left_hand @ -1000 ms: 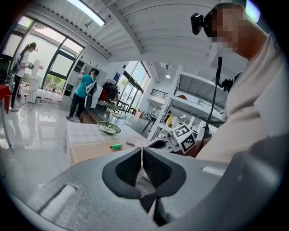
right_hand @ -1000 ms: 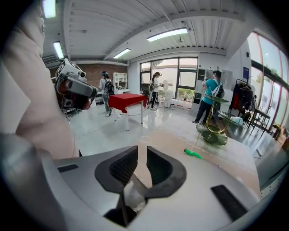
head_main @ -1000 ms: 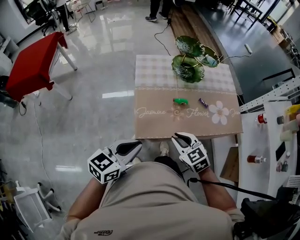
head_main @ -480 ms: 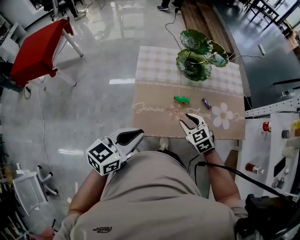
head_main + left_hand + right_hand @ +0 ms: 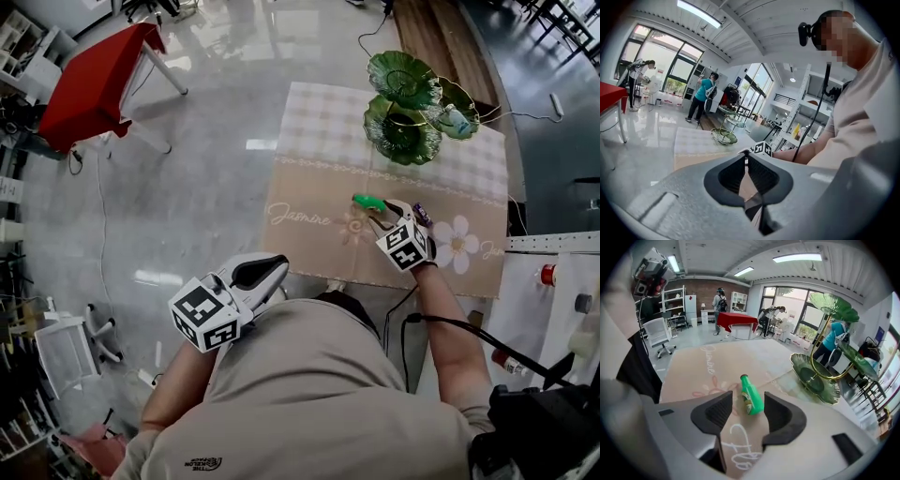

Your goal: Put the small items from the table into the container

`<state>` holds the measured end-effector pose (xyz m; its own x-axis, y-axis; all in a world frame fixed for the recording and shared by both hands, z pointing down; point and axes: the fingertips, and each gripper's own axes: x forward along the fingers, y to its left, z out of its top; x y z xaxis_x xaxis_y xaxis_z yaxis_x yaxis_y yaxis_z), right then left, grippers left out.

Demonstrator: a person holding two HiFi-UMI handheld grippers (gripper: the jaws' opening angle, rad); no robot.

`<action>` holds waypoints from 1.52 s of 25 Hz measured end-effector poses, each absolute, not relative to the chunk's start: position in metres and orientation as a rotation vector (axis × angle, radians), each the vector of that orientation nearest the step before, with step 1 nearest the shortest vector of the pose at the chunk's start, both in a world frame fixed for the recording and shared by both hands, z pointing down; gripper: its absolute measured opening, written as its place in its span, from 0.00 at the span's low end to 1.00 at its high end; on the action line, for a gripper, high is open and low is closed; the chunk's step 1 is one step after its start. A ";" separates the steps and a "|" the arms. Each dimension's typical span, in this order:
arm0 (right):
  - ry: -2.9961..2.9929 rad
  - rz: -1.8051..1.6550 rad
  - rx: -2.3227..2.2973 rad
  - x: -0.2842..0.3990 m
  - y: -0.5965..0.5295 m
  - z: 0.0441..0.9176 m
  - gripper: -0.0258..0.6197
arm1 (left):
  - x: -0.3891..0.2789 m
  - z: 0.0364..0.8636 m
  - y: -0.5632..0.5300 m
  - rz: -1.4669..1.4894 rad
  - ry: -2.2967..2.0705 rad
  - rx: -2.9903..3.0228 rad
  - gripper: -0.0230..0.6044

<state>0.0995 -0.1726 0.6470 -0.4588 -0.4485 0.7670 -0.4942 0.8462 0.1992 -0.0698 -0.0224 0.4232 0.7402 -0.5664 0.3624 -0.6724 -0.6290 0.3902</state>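
The opening right claw (image 5: 386, 212), green bottle (image 5: 366, 201) between its jaws, covers the bottle's base in the head view; the purple item (image 5: 421, 215) beside it is half hidden, too small to name.

Right gripper (image 5: 386, 212) low over the beige tablecloth (image 5: 309, 246), jaws opening, small green bottle (image 5: 367, 202) lying just off their tips, not between them. Left gripper (image 5: 270, 269) hangs off the table's near edge, by the person's lap. Green leaf-shaped tiered stand (image 5: 405, 131) at the far end.
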 end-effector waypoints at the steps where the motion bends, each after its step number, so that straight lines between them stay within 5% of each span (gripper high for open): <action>1: -2.118 0.060 0.668 0.099 -0.178 0.653 0.37 | -0.067 0.423 -0.025 0.286 -0.947 2.427 0.05; 17: -2.174 0.115 0.480 0.101 -0.189 0.678 0.31 | -0.035 0.424 -0.050 0.312 -1.071 2.372 0.05; 38: -2.243 0.140 0.861 0.197 -0.260 0.501 0.30 | 0.042 0.414 -0.091 0.294 -0.897 2.503 0.05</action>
<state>0.1968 -0.2596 0.5008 -0.5189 -0.5421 0.6610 -0.6200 0.7710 0.1456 0.0421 -0.0911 0.4138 0.7641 -0.5447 0.3456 -0.6437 -0.6799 0.3513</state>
